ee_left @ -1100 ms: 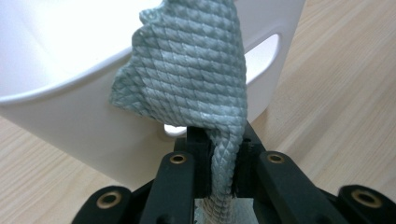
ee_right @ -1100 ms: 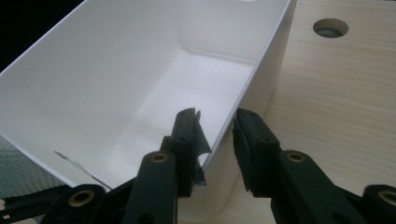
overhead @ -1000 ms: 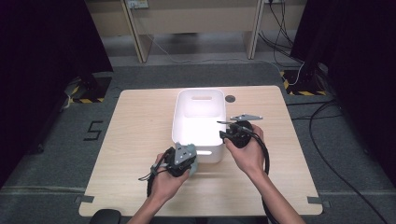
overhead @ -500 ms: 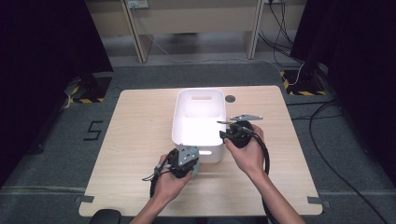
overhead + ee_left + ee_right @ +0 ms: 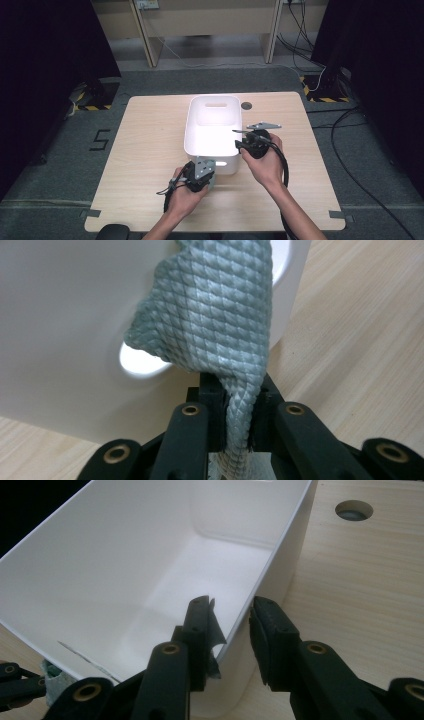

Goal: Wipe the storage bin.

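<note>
a grey woven cloth is pinched between the closed jaws of the left gripper, held low against the near wall of the white bin. the right gripper is held at the bin's right rim, jaws apart, straddling the wall.

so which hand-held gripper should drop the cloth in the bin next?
Left. The left hand-held gripper is already shut on the grey cloth beside the white bin; the right hand-held gripper straddles its rim, steadying it.
</note>
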Motion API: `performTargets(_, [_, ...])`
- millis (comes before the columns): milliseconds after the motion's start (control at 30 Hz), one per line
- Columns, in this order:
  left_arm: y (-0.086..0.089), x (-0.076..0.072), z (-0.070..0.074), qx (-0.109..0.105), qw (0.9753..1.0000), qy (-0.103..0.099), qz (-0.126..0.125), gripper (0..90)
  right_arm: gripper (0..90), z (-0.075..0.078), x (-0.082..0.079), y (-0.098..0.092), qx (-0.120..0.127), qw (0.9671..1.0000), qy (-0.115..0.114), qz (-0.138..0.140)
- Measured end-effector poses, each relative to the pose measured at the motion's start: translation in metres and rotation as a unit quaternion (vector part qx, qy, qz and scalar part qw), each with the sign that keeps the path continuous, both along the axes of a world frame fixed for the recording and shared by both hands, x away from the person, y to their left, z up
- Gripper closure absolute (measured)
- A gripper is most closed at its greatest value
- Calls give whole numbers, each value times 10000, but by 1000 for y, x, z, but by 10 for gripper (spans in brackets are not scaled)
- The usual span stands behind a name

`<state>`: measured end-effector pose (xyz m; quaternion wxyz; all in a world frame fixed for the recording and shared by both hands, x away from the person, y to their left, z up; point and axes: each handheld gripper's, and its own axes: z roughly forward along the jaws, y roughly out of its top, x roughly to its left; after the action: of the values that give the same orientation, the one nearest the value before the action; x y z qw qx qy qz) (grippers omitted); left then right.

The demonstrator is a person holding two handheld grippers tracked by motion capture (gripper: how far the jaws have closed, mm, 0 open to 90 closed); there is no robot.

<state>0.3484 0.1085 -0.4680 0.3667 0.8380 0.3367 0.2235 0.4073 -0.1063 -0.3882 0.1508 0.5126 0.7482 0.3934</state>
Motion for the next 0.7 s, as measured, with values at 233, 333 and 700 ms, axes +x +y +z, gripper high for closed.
performTargets(233, [-2,1,-7,22,10000,-4,3,808,700,0,0,0,-4,10000,-10,7])
performTargets(333, [-3,1,-8,33,10000,-6,3,809,700,0,0,0,-11,10000,-5,6])
performTargets(700, [-6,2,-12,64,10000,-2,-7,808,700,0,0,0,2,10000,-4,-7])
